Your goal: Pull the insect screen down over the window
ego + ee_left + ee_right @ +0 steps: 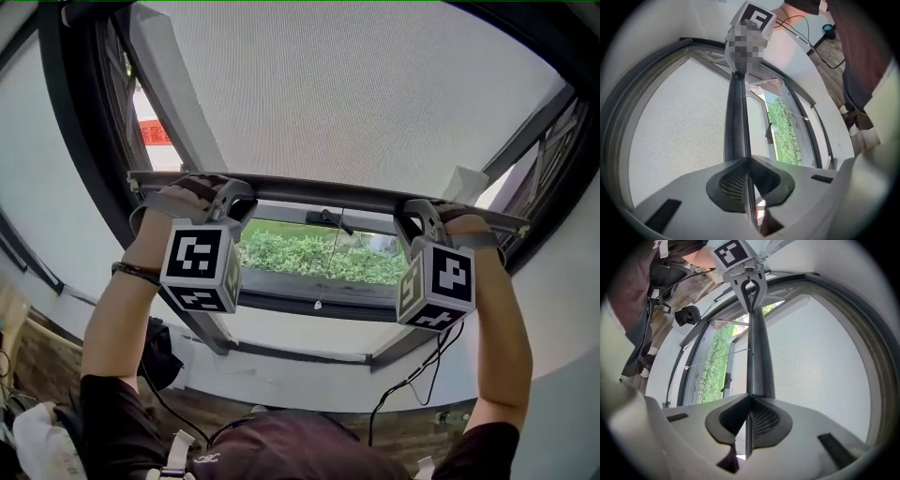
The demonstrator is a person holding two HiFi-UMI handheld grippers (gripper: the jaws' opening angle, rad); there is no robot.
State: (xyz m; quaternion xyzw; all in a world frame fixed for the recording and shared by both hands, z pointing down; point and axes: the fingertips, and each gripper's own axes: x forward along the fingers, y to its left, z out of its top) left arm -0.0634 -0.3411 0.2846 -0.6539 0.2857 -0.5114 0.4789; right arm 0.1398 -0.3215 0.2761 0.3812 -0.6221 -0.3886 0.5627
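Window [309,258]: left gripper [228,201], right gripper [420,221] clamp screen bar [323,194].

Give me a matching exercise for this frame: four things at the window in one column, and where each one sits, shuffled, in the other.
Things:
1. left gripper
2. screen mesh
3. green plants
4. pull cord

Places or states:
A. hangs down from the bottom bar
B. seen through the gap below the bar
C. shut on the bar
D. stretched above the bar

Pairs: 1-C, 2-D, 3-B, 4-A.
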